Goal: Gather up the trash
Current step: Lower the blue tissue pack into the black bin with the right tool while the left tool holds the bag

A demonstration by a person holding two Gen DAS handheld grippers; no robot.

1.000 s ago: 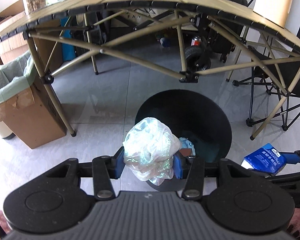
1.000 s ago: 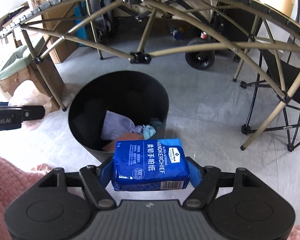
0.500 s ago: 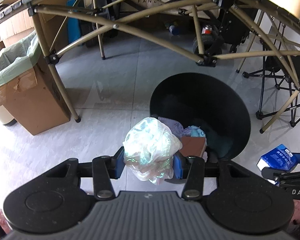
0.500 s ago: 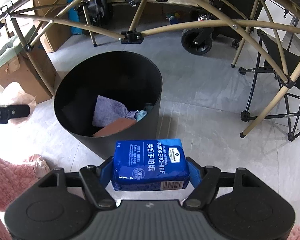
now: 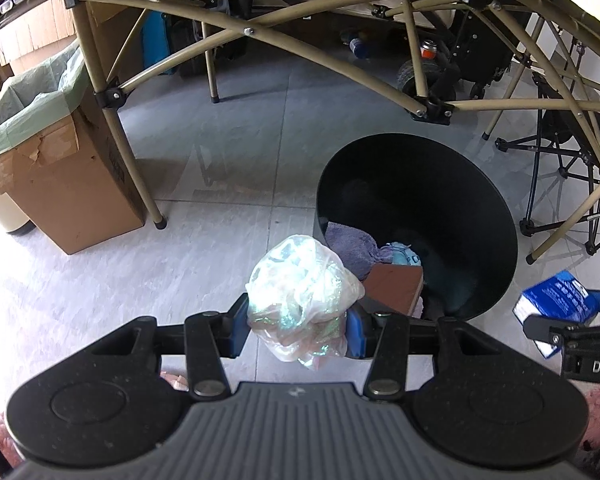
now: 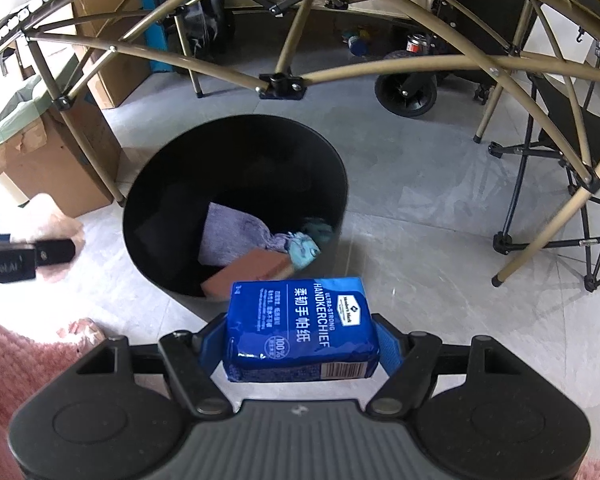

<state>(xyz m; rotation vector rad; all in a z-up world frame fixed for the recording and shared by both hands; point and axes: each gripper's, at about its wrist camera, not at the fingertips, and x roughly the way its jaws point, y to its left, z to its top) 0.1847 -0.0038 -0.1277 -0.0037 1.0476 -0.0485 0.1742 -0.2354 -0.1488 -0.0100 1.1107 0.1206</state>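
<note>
The left gripper (image 5: 298,330) is clamped on a crumpled plastic bag (image 5: 302,296), held beside the near rim of the black bin (image 5: 496,216). The right gripper (image 6: 300,346) pinches a blue tissue pack (image 6: 300,332) just short of the bin's rim, over the floor (image 6: 420,216).

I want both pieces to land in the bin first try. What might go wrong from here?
The plastic bag in the left gripper sits at the bin rim's near edge; released now, it may fall outside. The tissue pack in the right gripper also looks short of the opening.
</note>
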